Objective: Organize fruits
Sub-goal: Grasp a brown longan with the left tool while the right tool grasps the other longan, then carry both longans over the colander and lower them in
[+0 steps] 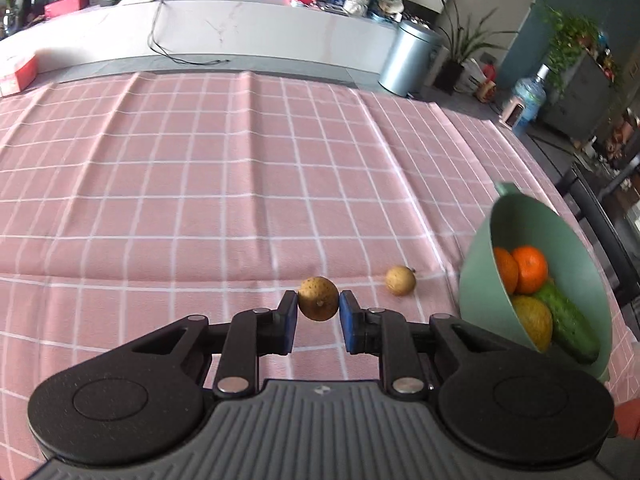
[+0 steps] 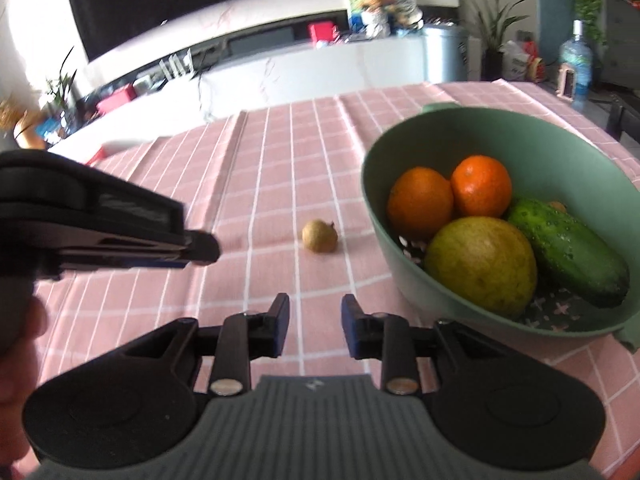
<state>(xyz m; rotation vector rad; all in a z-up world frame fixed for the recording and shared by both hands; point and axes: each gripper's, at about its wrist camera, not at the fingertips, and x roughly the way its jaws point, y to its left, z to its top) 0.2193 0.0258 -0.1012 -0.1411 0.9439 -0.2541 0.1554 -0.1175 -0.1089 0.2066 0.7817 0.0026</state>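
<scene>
My left gripper (image 1: pixel 319 304) is shut on a small brown longan (image 1: pixel 318 298), held above the pink checked tablecloth. It shows from the side in the right wrist view (image 2: pixel 200 246). A second longan (image 1: pixel 400 280) lies on the cloth just left of the green bowl (image 1: pixel 476 264); it also shows in the right wrist view (image 2: pixel 319 236). The bowl (image 2: pixel 372 184) holds two oranges (image 2: pixel 420 202), a yellow-green pear (image 2: pixel 480 266) and a cucumber (image 2: pixel 568 248). My right gripper (image 2: pixel 315 316) is open and empty, in front of the loose longan and left of the bowl.
The pink checked tablecloth (image 1: pixel 200 180) covers the table. A white TV cabinet (image 1: pixel 240 36), a metal bin (image 1: pixel 408 58), potted plants and a water bottle (image 1: pixel 530 96) stand beyond the far edge.
</scene>
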